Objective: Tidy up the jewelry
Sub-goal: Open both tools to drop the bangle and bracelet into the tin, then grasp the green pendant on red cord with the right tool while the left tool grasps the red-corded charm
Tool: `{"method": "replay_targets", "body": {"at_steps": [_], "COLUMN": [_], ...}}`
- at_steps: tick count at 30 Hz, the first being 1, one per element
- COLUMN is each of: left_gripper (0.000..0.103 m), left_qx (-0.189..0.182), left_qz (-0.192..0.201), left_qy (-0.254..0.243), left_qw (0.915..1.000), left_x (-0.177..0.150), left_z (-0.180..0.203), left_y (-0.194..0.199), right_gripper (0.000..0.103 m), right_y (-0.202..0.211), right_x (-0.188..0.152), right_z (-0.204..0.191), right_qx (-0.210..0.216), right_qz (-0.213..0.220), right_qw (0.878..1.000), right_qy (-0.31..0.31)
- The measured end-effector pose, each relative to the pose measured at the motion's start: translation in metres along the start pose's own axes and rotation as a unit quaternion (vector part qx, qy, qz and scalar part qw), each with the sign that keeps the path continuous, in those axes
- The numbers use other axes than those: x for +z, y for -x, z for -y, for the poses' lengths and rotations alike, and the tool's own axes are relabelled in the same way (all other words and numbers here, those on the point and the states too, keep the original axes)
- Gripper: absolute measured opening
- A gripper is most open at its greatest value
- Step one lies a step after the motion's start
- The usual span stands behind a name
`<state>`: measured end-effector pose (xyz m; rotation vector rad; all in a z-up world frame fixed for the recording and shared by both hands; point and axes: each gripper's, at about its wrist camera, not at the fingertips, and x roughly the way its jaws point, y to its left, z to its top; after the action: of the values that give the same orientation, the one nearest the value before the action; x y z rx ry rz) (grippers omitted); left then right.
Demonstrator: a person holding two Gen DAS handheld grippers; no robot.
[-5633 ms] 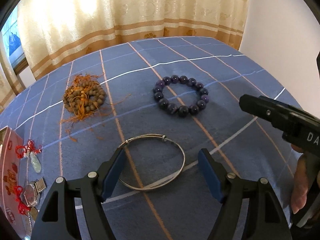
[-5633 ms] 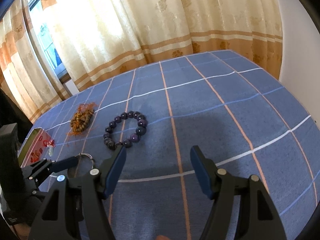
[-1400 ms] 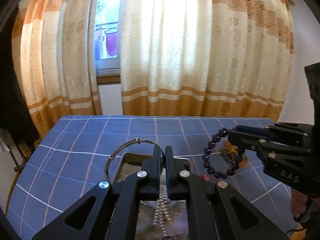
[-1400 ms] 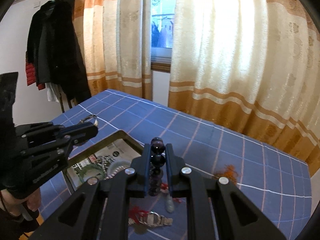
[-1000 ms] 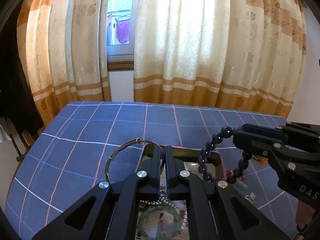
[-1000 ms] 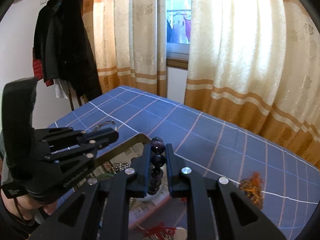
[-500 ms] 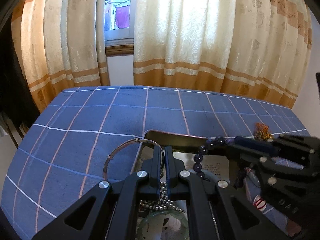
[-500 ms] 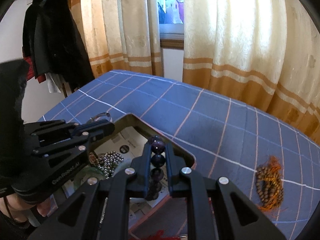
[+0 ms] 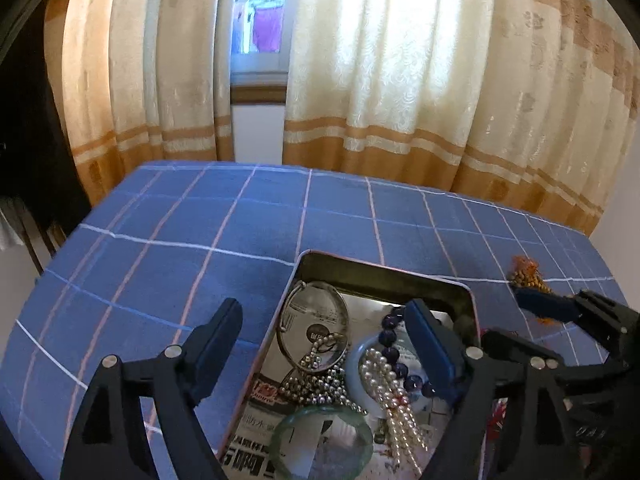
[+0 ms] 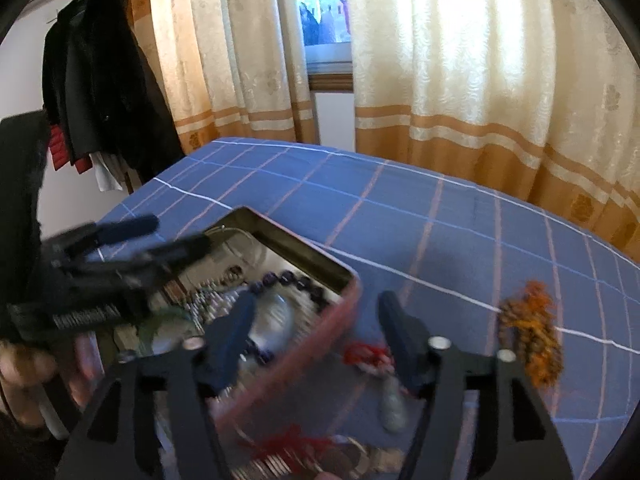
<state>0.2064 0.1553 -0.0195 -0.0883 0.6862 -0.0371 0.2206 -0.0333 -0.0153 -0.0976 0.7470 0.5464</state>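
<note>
Both grippers were opening, nothing between fingers: left gripper (image 9: 324,350), right gripper (image 10: 316,332). Brown bead strand (image 10: 528,338), right of right fingers, looked light, floppy; pinch the bunched middle.

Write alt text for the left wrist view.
An open metal tin on a blue checked tablecloth holds a silver bangle, dark purple beads, pearls and a green bangle. The left gripper hovers above it, jaws opening and empty; curtains hang behind.
</note>
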Motion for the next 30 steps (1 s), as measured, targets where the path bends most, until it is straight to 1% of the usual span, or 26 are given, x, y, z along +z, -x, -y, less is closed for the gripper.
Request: {"method": "replay_targets", "body": {"at_steps": [3, 7, 9, 12, 14, 18, 22, 25, 27, 30], "left_gripper": [0.083, 0.083, 0.083, 0.083, 0.083, 0.083, 0.083, 0.083, 0.083, 0.083], "left_qx": [0.017, -0.005, -0.007, -0.014, -0.014, 0.003, 0.006, 0.009, 0.010, 0.029], "left_qz": [0.012, 0.030, 0.036, 0.042, 0.044, 0.042, 0.043, 0.049, 0.045, 0.038], "left_qy": [-0.005, -0.013, -0.020, -0.023, -0.022, -0.026, -0.023, -0.035, -0.027, -0.010], "left_qw": [0.9998, 0.9994, 0.9991, 0.9988, 0.9987, 0.9988, 0.9988, 0.9981, 0.9986, 0.9988], "left_x": [-0.004, -0.015, -0.023, -0.038, -0.049, -0.063, -0.063, -0.060, -0.057, -0.052], "left_z": [0.007, 0.027, 0.038, 0.049, 0.053, 0.053, 0.054, 0.061, 0.060, 0.050], "left_y": [0.013, 0.032, 0.039, 0.047, 0.051, 0.053, 0.056, 0.056, 0.051, 0.040], "right_gripper": [0.071, 0.071, 0.071, 0.071, 0.071, 0.071, 0.068, 0.068, 0.068, 0.068], "right_y": [0.017, 0.037, 0.045, 0.052, 0.054, 0.052, 0.048, 0.038, 0.027, 0.008], "right_x": [-0.012, -0.027, -0.036, -0.049, -0.057, -0.068, -0.071, -0.063, -0.057, -0.046], "right_z": [0.023, 0.048, 0.056, 0.062, 0.062, 0.054, 0.046, 0.050, 0.051, 0.048], "right_qx": [-0.016, -0.041, -0.052, -0.060, -0.057, -0.046, -0.046, -0.046, -0.042, -0.035], "right_qz": [0.001, 0.000, -0.002, -0.005, -0.010, -0.021, -0.027, -0.027, -0.040, -0.054], "right_qw": [1.000, 0.999, 0.998, 0.998, 0.998, 0.999, 0.999, 0.998, 0.998, 0.998], "right_qy": [-0.013, -0.029, -0.034, -0.037, -0.035, -0.020, -0.004, -0.011, -0.011, -0.003]}}
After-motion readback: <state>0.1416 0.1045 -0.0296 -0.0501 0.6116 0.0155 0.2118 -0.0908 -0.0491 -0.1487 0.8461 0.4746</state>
